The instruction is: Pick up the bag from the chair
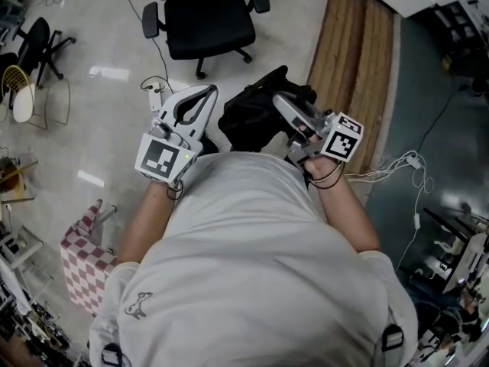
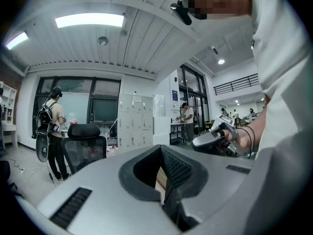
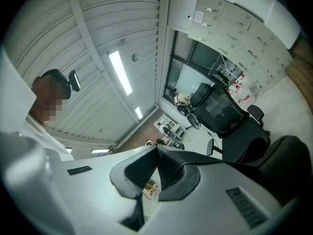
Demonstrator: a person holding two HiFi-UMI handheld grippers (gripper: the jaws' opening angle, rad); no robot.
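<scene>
The left gripper (image 1: 207,92) is clenched with its jaws tip to tip on nothing, and the right gripper (image 1: 280,99) is closed and empty in the same way. The black bag (image 1: 248,121) sits between the two and just beyond them, the right gripper's tips over its right edge, though contact cannot be judged. What the bag rests on is hidden beneath it and the person's torso (image 1: 252,258); a black office chair (image 1: 206,14) stands well apart, cut off at the top.
</scene>
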